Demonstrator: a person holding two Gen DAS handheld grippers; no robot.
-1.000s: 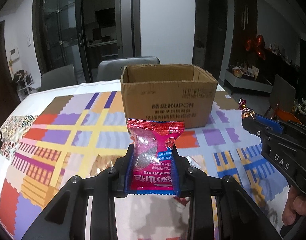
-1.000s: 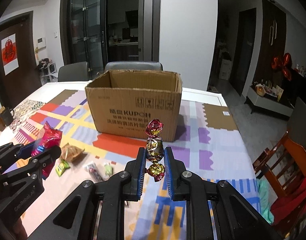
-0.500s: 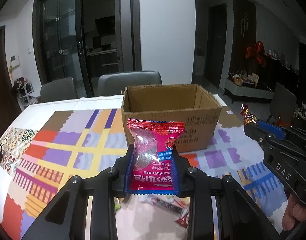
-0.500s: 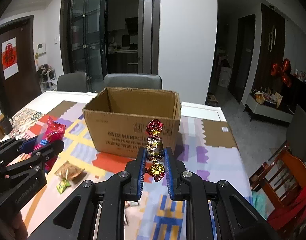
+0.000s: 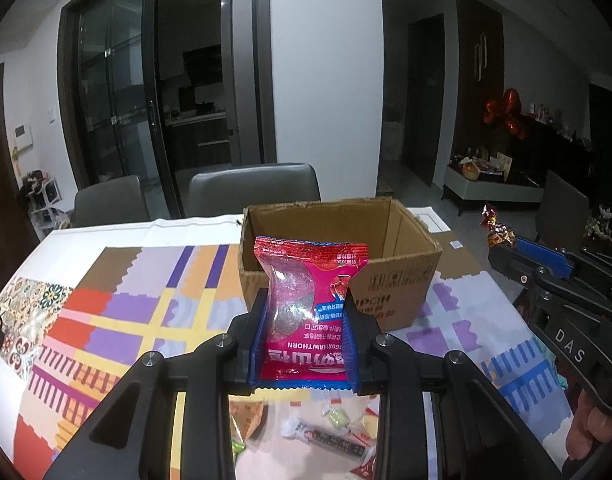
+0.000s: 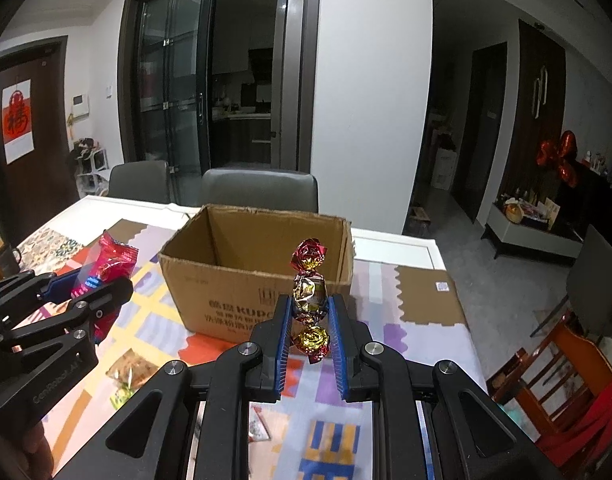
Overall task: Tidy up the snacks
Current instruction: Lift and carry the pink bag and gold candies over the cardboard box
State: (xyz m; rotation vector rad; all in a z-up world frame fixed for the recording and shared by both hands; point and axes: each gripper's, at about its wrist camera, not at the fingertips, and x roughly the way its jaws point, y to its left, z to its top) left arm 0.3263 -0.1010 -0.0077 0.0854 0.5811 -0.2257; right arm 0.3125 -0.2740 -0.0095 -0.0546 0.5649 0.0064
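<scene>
An open cardboard box (image 5: 390,272) stands on the patterned tablecloth; it also shows in the right wrist view (image 6: 226,280). My left gripper (image 5: 306,312) is shut on a pink hawthorn snack packet (image 5: 310,300), held upright just in front of the box's near wall. My right gripper (image 6: 310,312) is shut on a foil-wrapped candy (image 6: 309,292) with red and gold twisted ends, held in front of the box's right corner. Each gripper shows in the other's view: the right one (image 5: 502,248) and the left one (image 6: 94,292).
Several loose snacks lie on the cloth below the grippers: a dark bar (image 5: 330,438), small candies (image 5: 338,416) and a tan packet (image 6: 130,368). Grey chairs (image 6: 258,188) stand behind the table. An orange wooden chair (image 6: 566,364) is at the table's right edge.
Both grippers have risen with their snacks held and moved closer to the box, so its open inside shows more. The loose snacks on the cloth now show below them.
</scene>
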